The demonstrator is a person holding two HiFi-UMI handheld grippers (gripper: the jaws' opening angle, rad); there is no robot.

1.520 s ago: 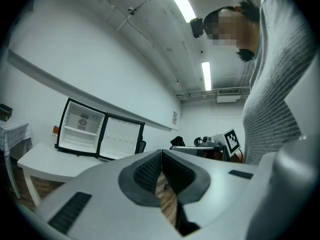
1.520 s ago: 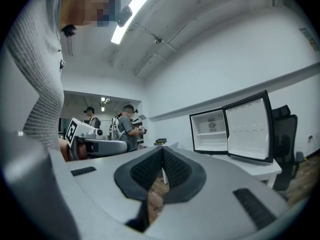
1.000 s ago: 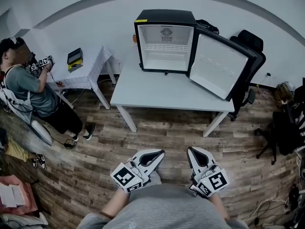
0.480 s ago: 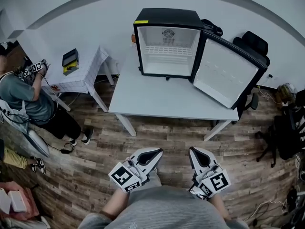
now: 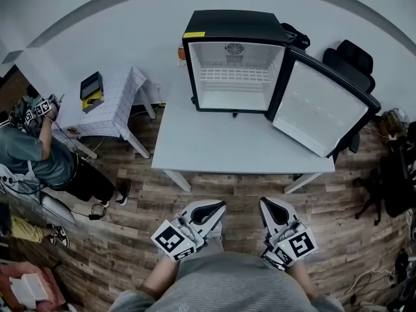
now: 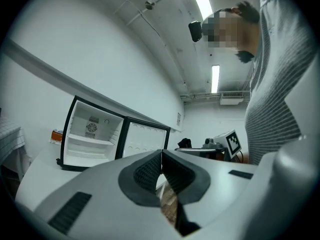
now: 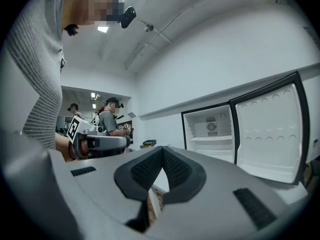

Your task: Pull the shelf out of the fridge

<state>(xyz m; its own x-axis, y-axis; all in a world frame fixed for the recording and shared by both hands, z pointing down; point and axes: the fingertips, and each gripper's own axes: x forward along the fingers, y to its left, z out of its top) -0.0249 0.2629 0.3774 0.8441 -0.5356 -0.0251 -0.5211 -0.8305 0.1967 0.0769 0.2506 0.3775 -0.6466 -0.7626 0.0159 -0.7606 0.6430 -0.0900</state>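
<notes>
A small black fridge [image 5: 234, 57] stands on a white table [image 5: 221, 148], its door [image 5: 322, 109] swung open to the right. Inside, a white shelf [image 5: 234, 77] lies across the middle of the white cavity. The same shelf [image 6: 92, 140] shows in the left gripper view, and the shelf [image 7: 212, 138] in the right gripper view. My left gripper [image 5: 221, 207] and right gripper [image 5: 263, 203] are held close to my body over the wooden floor, well short of the table. Both are shut with nothing between the jaws, left gripper [image 6: 161, 154] and right gripper [image 7: 162, 151] alike.
A smaller white table [image 5: 114, 99] with a black and yellow box [image 5: 91, 86] stands to the left. A seated person [image 5: 32, 148] holds grippers at far left. A black office chair [image 5: 357, 60] stands behind the fridge door. Cables and gear lie along the right wall.
The view has advanced toward the table: the fridge and table look nearer and larger. The person at left has slid toward the frame edge. Both grippers keep their place before my body.
</notes>
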